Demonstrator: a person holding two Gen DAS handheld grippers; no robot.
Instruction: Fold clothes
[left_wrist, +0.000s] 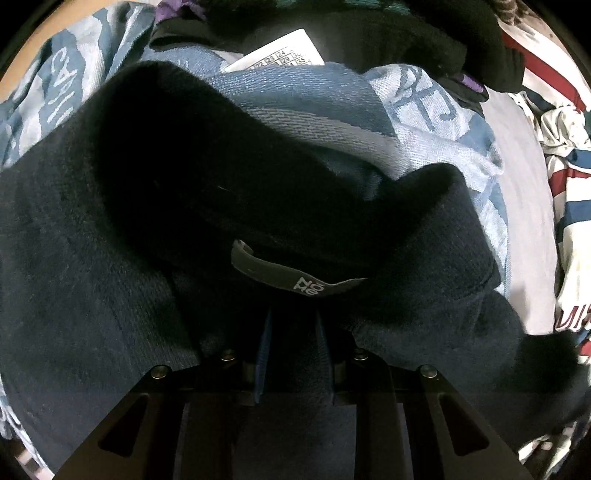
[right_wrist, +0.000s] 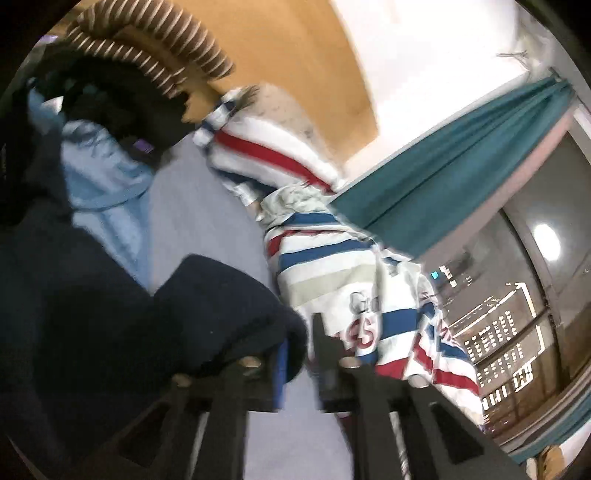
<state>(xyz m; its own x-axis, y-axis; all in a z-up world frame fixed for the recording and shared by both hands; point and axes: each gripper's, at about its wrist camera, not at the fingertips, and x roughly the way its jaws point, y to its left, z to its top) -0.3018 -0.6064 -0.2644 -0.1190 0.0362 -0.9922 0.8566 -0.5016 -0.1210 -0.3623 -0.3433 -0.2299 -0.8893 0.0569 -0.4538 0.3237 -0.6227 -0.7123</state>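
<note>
A dark navy garment (left_wrist: 110, 229) fills the left wrist view, and its grey neck label (left_wrist: 295, 277) lies just ahead of my left gripper (left_wrist: 291, 325). That gripper points down and is shut on a bunch of the navy cloth, which hides its fingertips. In the blurred right wrist view the same navy garment (right_wrist: 207, 306) hangs at the left. My right gripper (right_wrist: 299, 343) is shut on a fold at the garment's edge, between the blue pad (right_wrist: 281, 369) and the dark right finger. Pale grey bedding (right_wrist: 207, 206) shows below the fold.
A blue-and-white lettered towel (left_wrist: 417, 107) lies under the navy garment, with a printed calendar sheet (left_wrist: 284, 48) and black clothes (left_wrist: 406, 33) beyond. A red, white and blue striped jersey (right_wrist: 332, 266) is heaped to the right. A teal curtain (right_wrist: 461, 147) and a dark window (right_wrist: 517, 325) stand behind.
</note>
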